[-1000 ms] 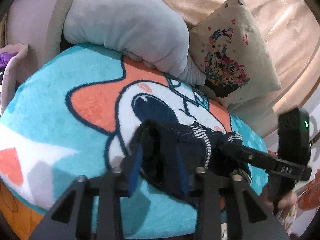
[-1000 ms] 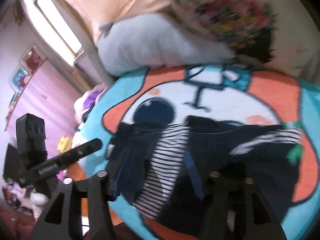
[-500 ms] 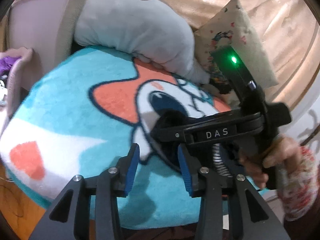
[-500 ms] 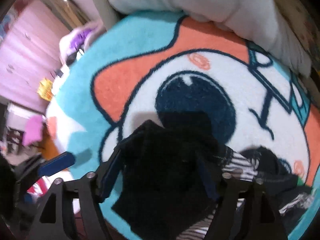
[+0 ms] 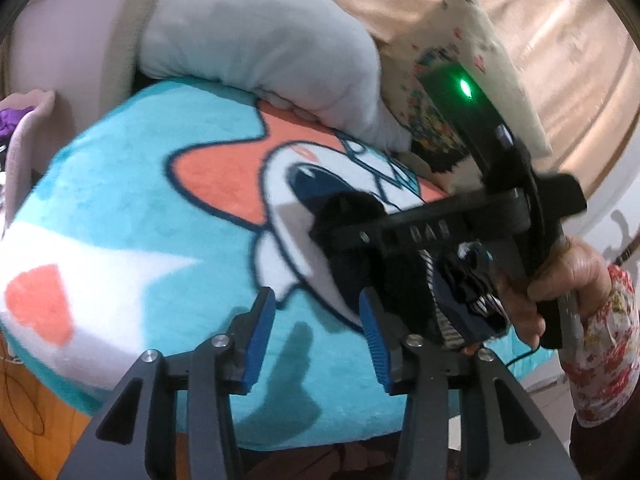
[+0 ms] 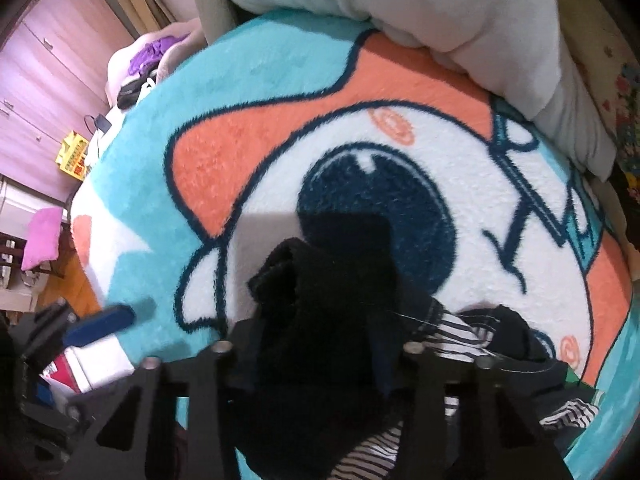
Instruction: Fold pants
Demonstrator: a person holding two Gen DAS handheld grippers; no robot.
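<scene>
The dark pants [image 6: 324, 320] with a black-and-white striped lining lie bunched on the cartoon blanket [image 6: 248, 96]. In the right wrist view the black cloth fills the space between my right gripper's [image 6: 316, 344] fingers and hides the pads; the fingers sit close around it. In the left wrist view the right gripper [image 5: 352, 236] hangs over the pants [image 5: 400, 280] with black cloth at its tip. My left gripper [image 5: 316, 324] is open and empty, just left of the pants and above the blanket [image 5: 120, 208].
A grey plush pillow [image 5: 260, 40] and a floral cushion [image 5: 460, 60] lie at the back of the bed. The blanket's front edge drops to a wooden floor [image 5: 24, 420]. Purple cabinets [image 6: 44, 60] and clutter stand to the left.
My left gripper has let go of the pants and drawn back to the left. My right gripper has swung across over the pants with the black cloth between its fingers.
</scene>
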